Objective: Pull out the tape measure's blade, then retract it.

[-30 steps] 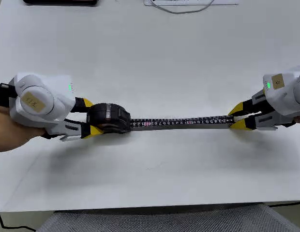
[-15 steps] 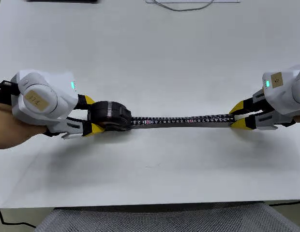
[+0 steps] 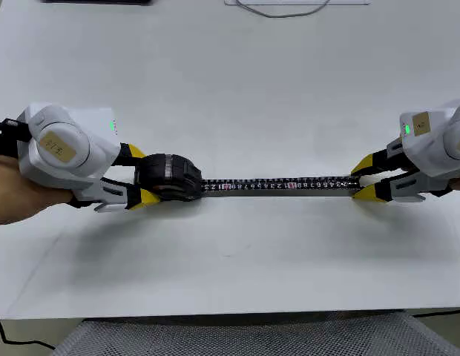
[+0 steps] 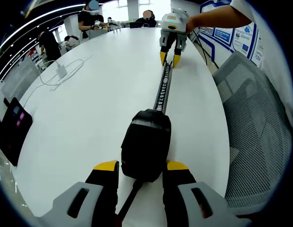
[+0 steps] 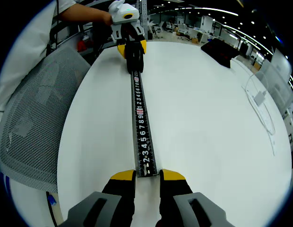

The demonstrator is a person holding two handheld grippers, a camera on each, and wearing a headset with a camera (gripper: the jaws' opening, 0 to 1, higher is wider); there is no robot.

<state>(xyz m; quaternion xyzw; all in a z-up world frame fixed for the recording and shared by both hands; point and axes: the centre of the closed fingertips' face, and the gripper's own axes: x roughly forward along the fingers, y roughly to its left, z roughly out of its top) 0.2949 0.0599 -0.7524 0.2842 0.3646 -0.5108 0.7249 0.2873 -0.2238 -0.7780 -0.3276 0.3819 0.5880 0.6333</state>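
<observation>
Case (image 3: 169, 178) is being clamped as anchor by left hand-held gripper (image 3: 142, 176) while right hand-held gripper (image 3: 362, 179) is pinching the blade (image 3: 278, 184) taut.

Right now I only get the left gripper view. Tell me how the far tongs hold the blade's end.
Observer: In the right gripper view, the right tongs are shut on the blade at its very end, one yellow tip at each edge.
Operator: Read me the markings there.
Observer: Printed face up; numbers climb from the tongs toward the case, with a red mark after 9.
Operator: Now report what is behind my own tongs.
Observer: In the head view, a hand grips the white body behind the left tongs.
</observation>
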